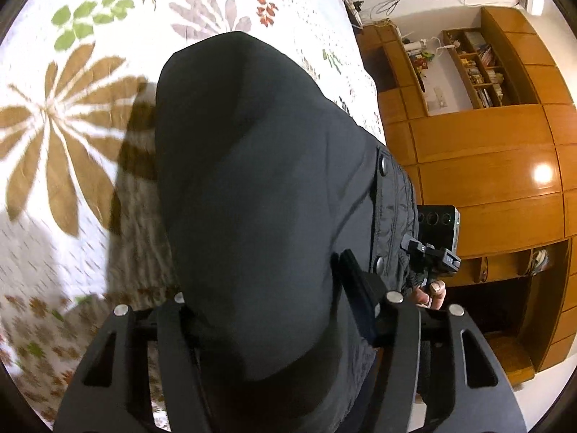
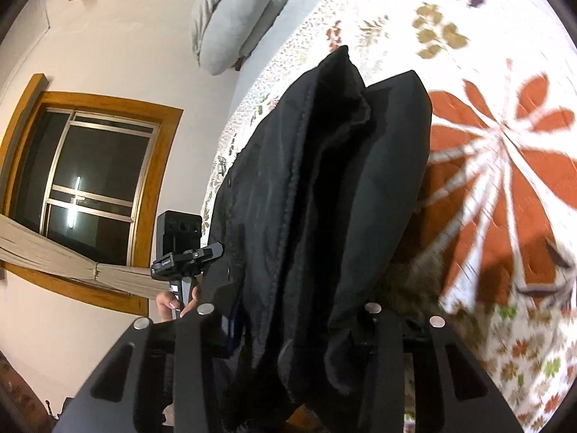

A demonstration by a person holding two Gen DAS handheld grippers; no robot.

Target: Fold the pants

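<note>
Both the left gripper (image 1: 274, 321) and right gripper (image 2: 288, 328) clamp dark pants (image 1: 252, 166) above the bedspread (image 1: 54, 115).

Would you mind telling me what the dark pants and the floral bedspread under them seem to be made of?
Pants: matte woven fabric, probably cotton or a synthetic blend; soft folds, stitched seams, metal snaps.
Bedspread: printed, apparently quilted cotton-like cloth; stitch lines cross the leaf pattern.
</note>
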